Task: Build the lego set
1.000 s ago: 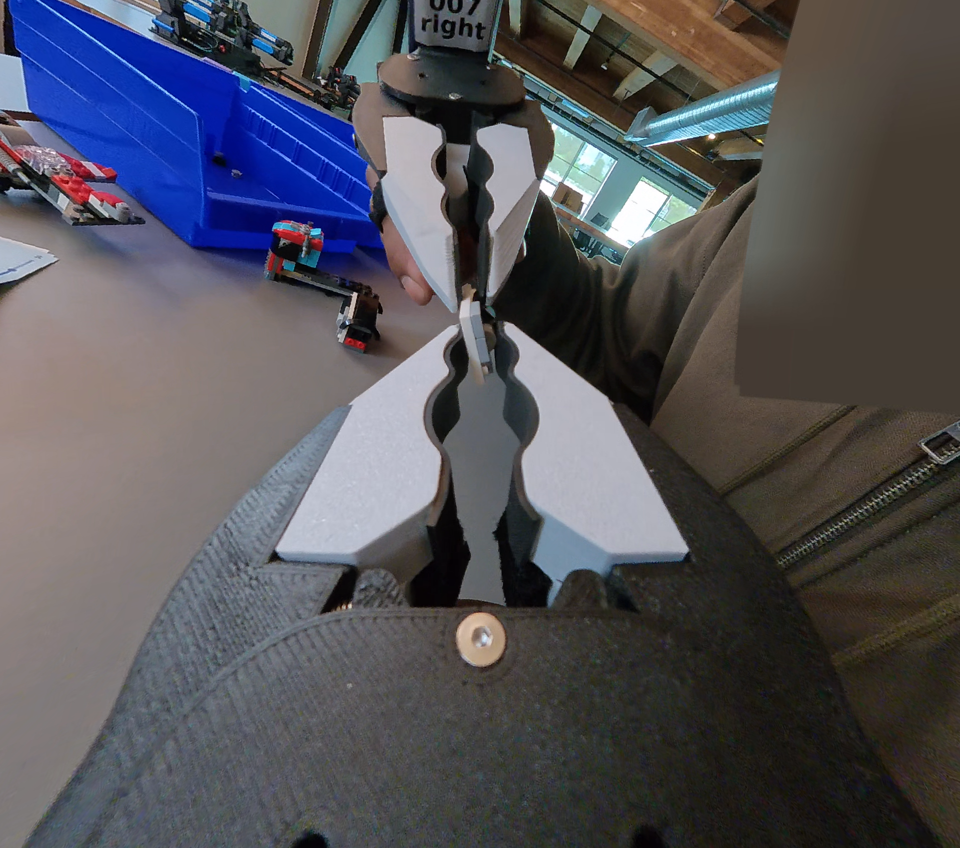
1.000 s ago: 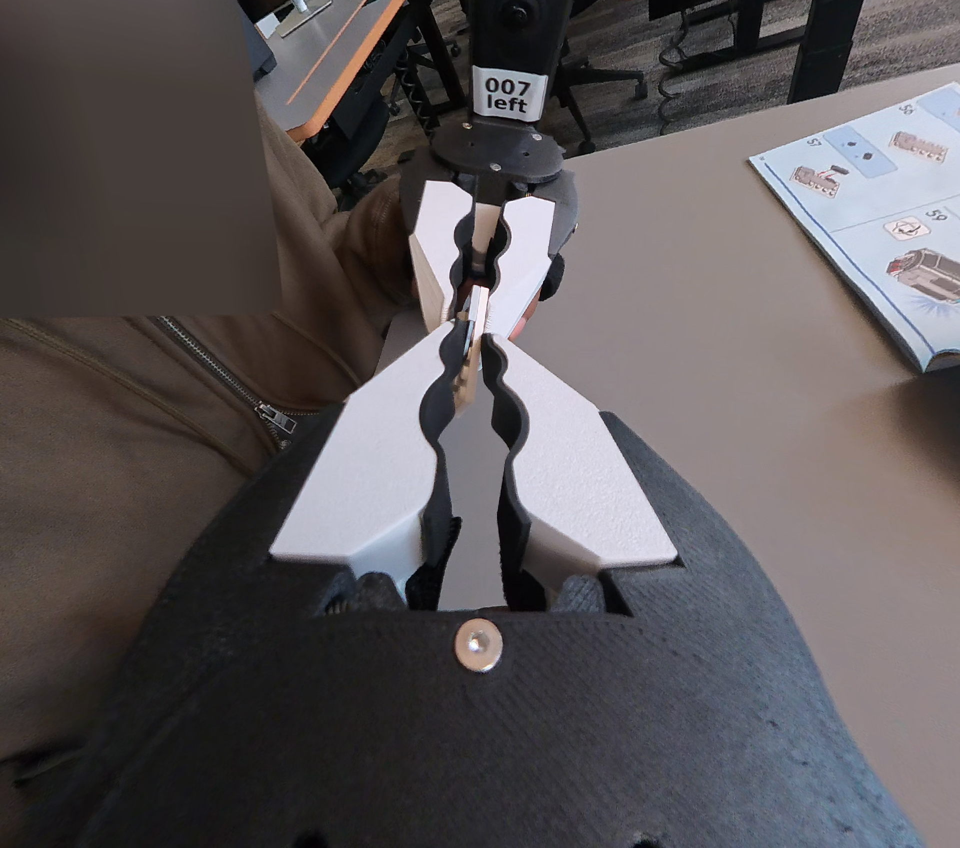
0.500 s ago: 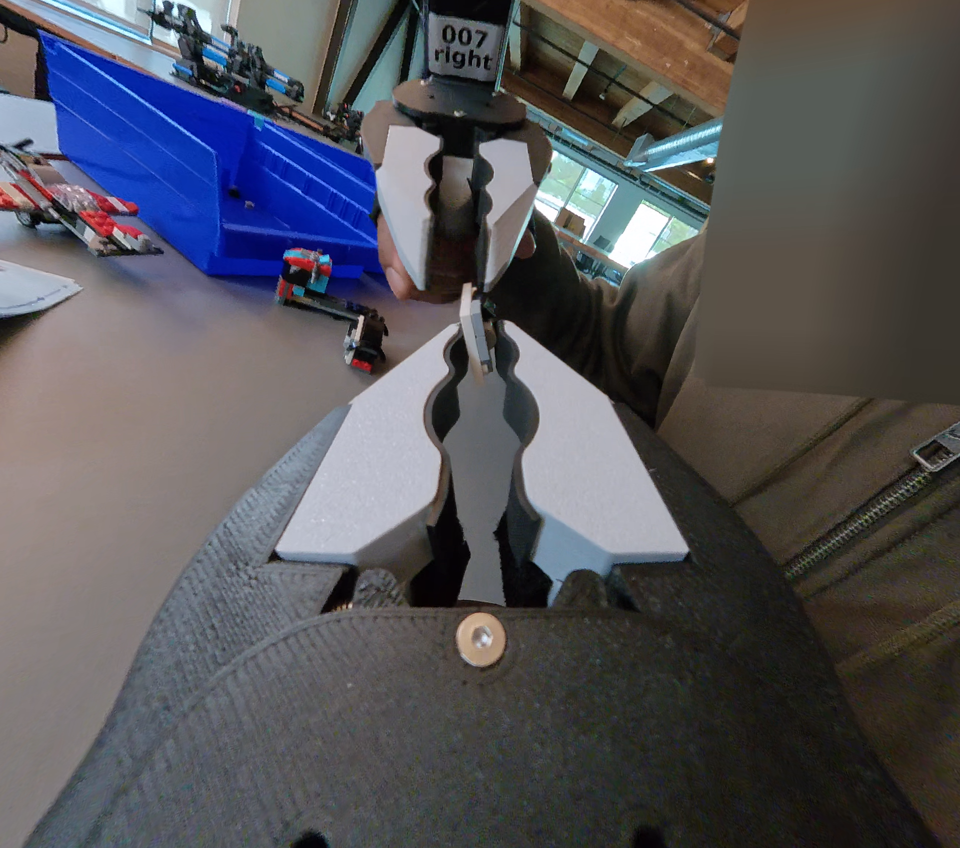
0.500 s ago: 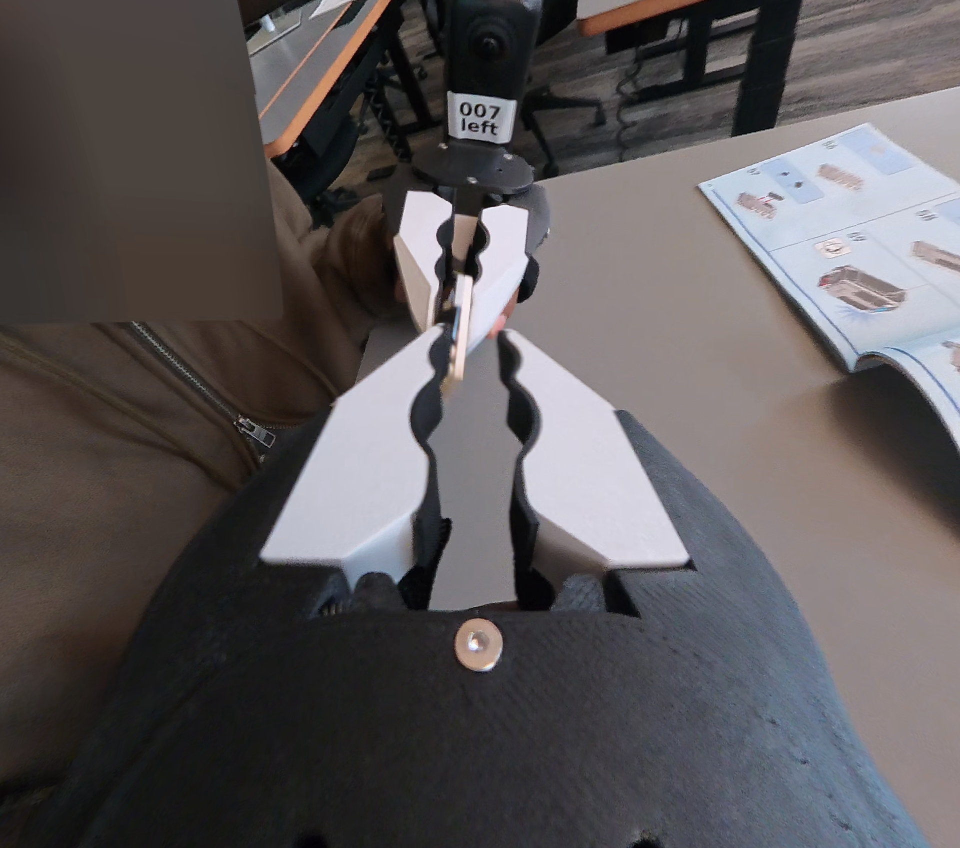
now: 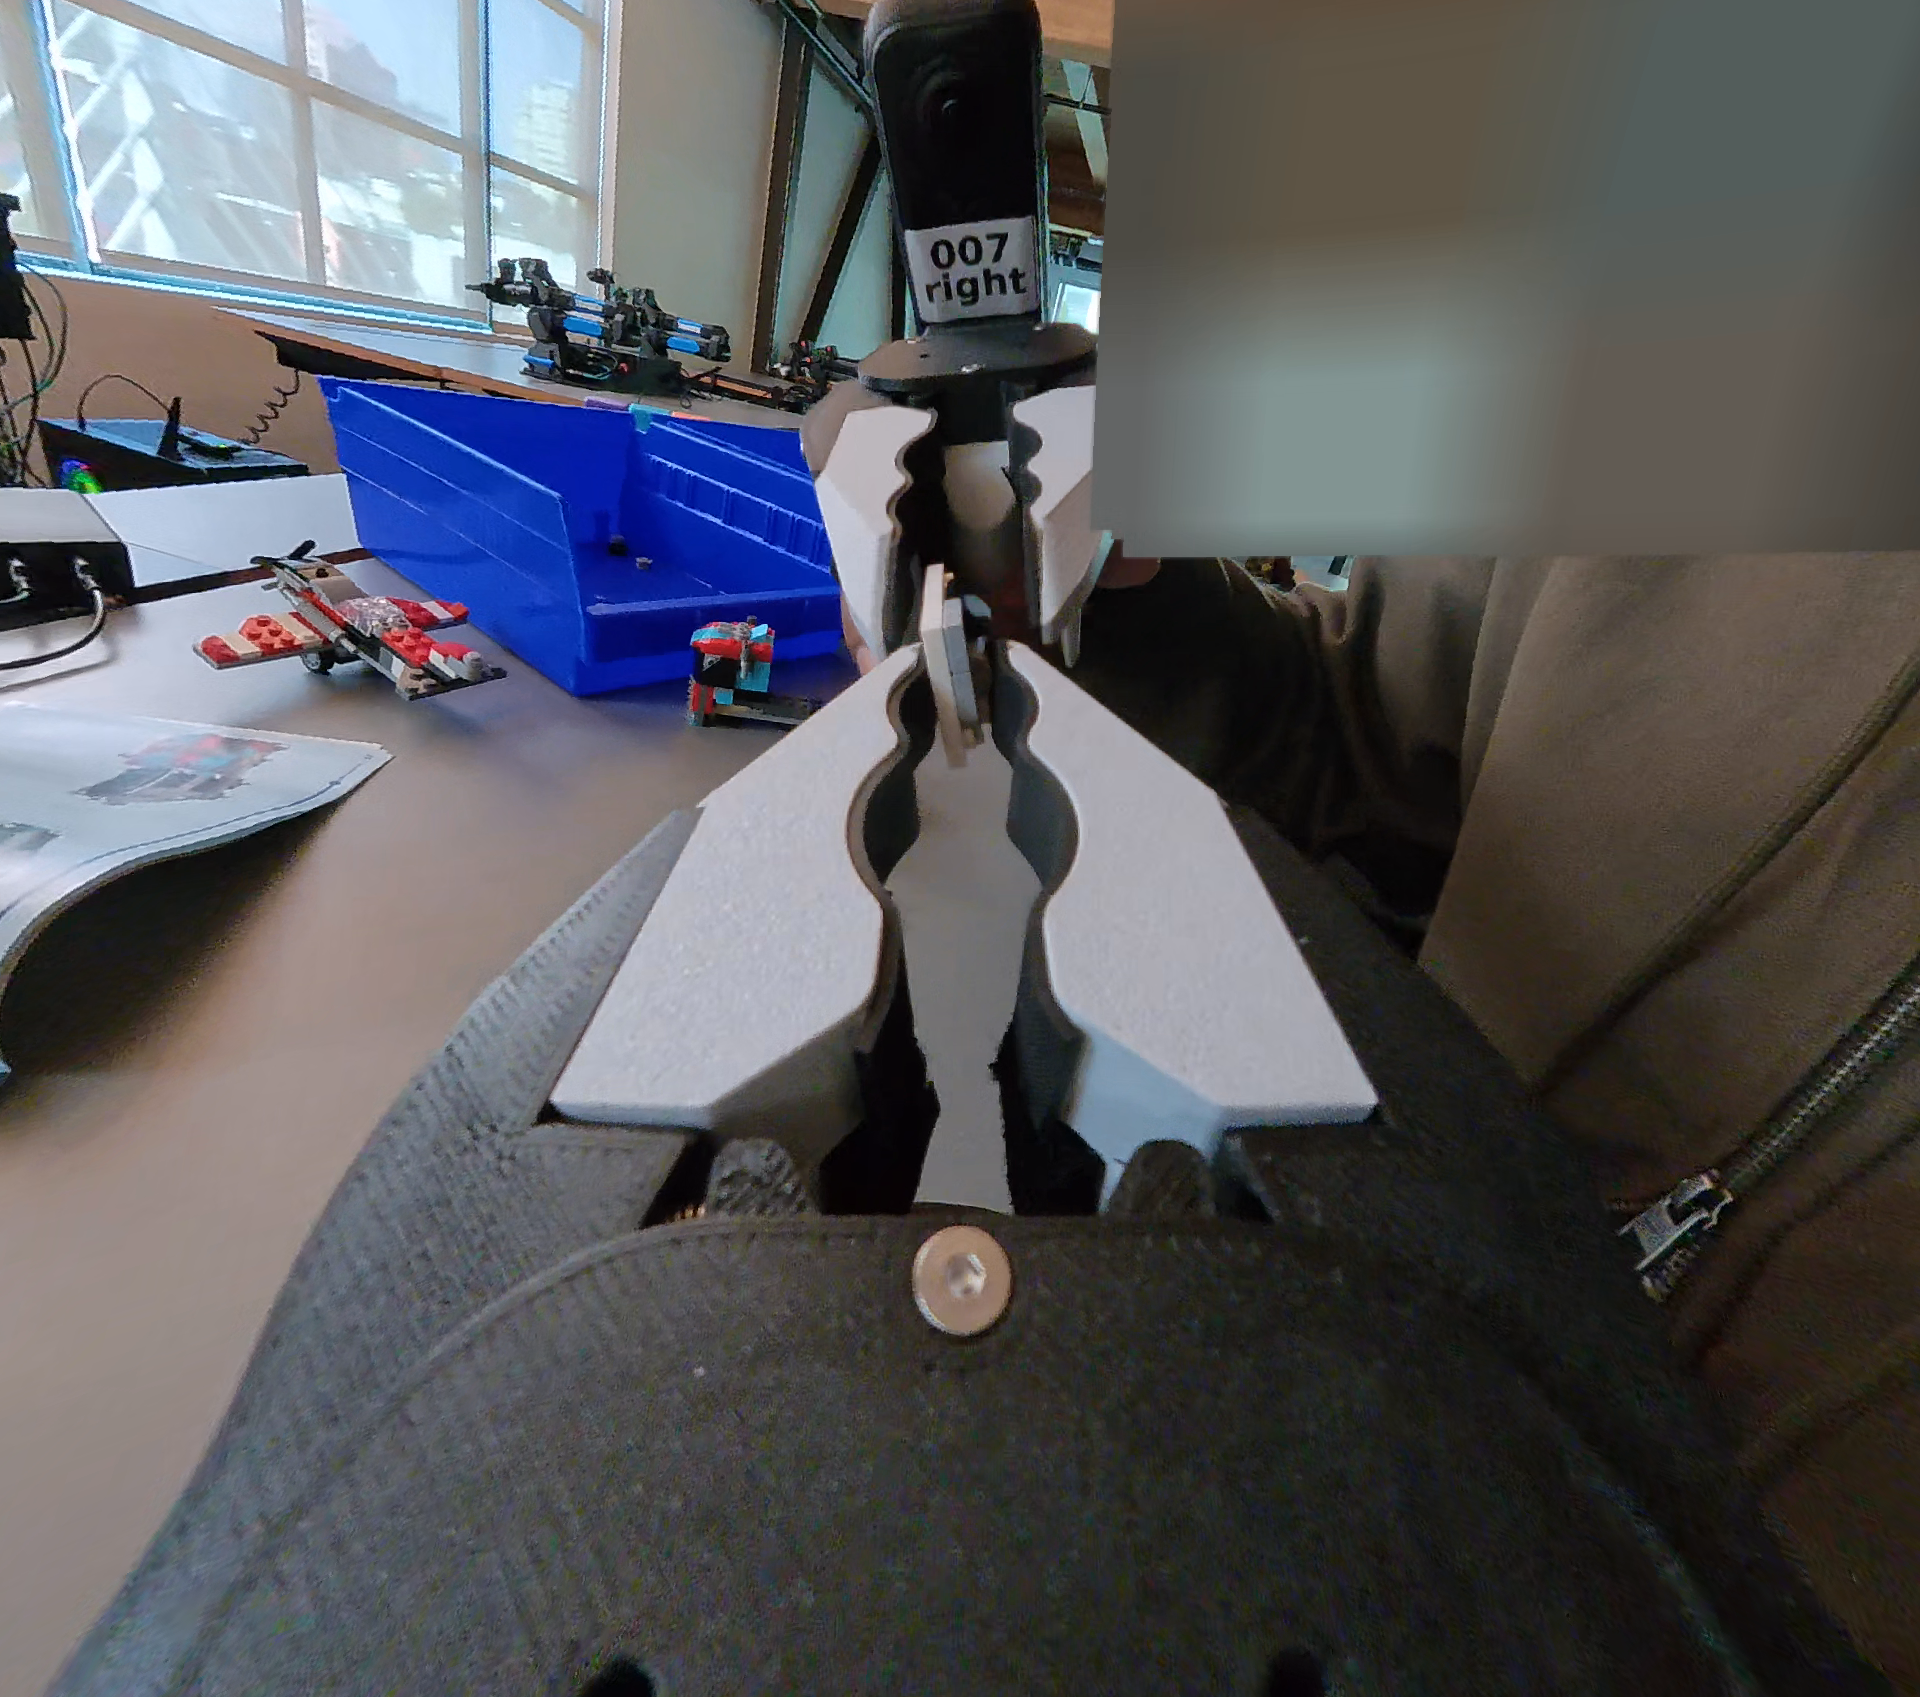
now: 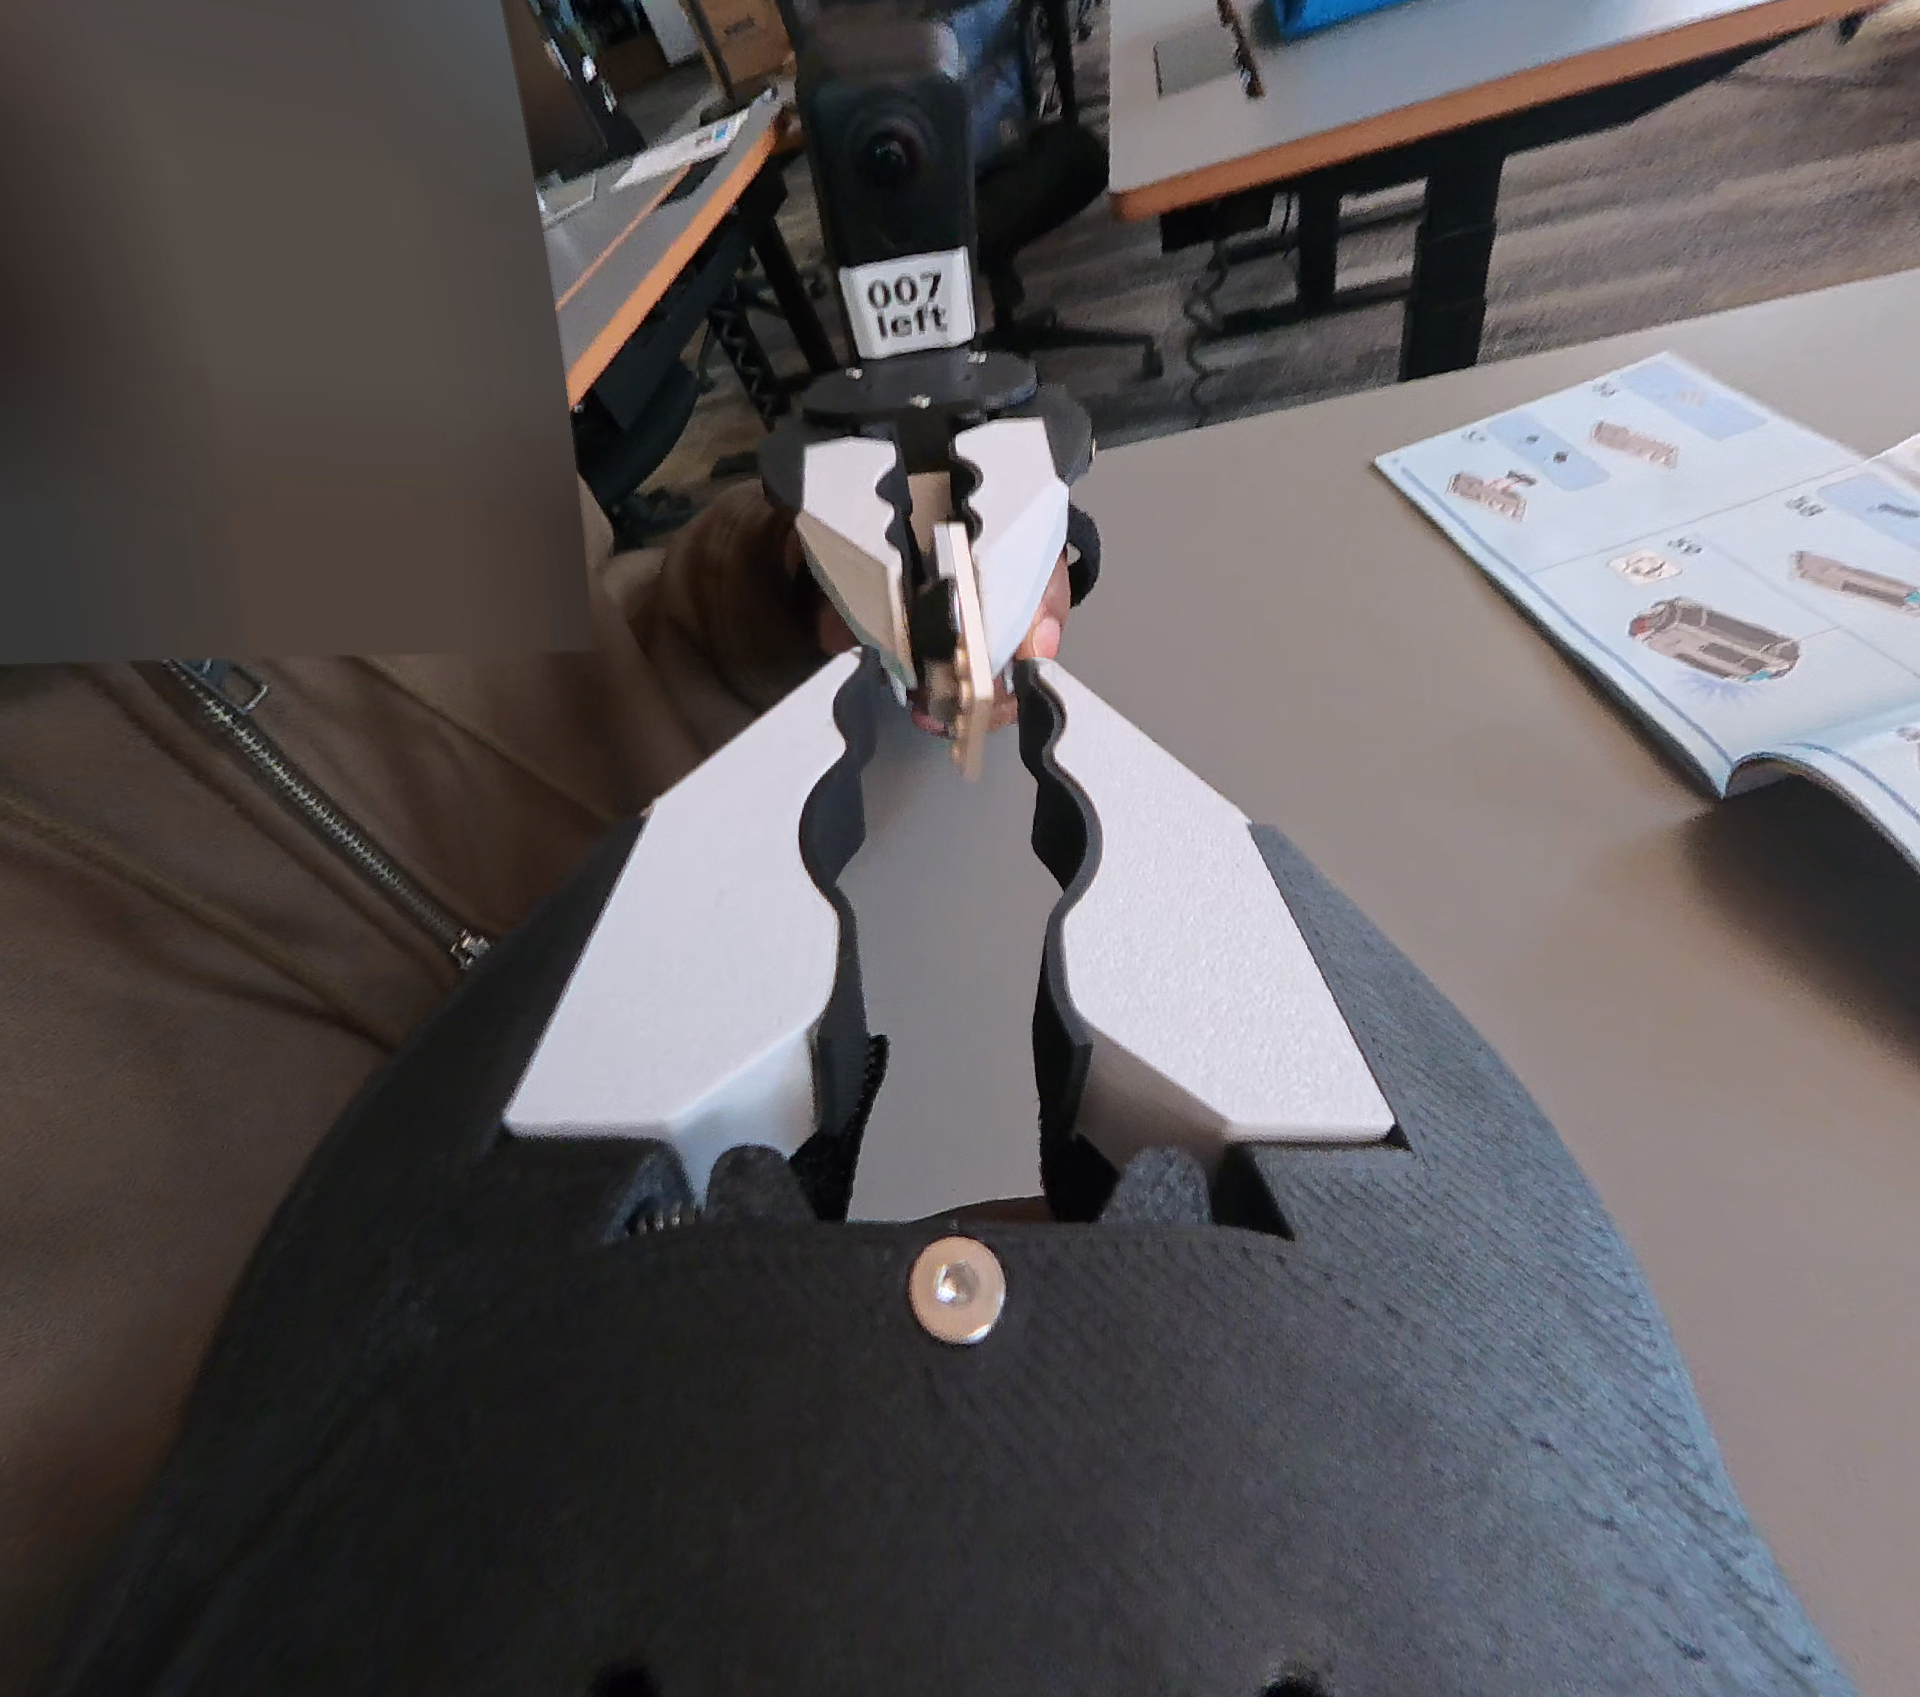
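My left gripper (image 5: pixel 961 660) is shut on a small flat stack of toy plates (image 5: pixel 948 660), tan and grey with a black piece on one side, held upright above the grey table (image 5: pixel 416 972). In the right wrist view the same stack (image 6: pixel 971 660) sticks out of the left gripper (image 6: pixel 951 660). My right gripper (image 6: pixel 948 691) faces it tip to tip with its jaws apart. The stack's end stands between its pads with a gap on each side. The right gripper also shows open in the left wrist view (image 5: pixel 977 608).
A blue bin (image 5: pixel 582 525), a red toy plane (image 5: pixel 343 624) and a small red and teal brick build (image 5: pixel 732 671) stand on the table to the left. An open instruction booklet (image 6: pixel 1714 587) lies to the right. A person's olive jacket (image 5: pixel 1662 920) is close behind. The tips of both grippers are at nearly the same place. From either gripper's tips it is about 35 cm to the red toy plane (image 5: pixel 343 624).
My right gripper has opened off the plate stack, which it pinched a second ago, and both grippers have tilted. The left gripper keeps its hold on the stack.
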The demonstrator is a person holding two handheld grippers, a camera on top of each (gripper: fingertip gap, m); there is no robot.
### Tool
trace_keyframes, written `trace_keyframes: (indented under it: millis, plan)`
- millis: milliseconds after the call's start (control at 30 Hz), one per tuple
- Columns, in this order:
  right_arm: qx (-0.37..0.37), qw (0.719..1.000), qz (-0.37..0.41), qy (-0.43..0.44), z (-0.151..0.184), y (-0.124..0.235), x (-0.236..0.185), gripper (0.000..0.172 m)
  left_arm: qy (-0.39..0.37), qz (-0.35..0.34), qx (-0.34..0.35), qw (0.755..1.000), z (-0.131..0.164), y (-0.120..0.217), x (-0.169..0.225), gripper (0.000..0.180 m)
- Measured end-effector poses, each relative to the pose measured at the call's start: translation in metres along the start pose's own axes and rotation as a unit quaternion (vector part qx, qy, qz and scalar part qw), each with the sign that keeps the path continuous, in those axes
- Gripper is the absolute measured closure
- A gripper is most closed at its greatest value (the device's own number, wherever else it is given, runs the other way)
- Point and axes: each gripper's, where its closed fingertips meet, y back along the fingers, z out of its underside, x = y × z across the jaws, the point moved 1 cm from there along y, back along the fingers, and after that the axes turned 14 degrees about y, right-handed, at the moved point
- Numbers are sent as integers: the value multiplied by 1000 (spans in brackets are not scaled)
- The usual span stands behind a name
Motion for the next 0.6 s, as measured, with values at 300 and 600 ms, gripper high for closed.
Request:
trace_keyframes:
  millis: [300, 600]
  plan:
    - [31, 999, 9, 23, -2, 4, -6, 159, -27, 7, -14, 1000, 6, -4, 6, 170]
    - [40, 997, 32, 65, -2, 8, -10, 161, 13, 35, -9, 999, 5, -4, 12, 163]
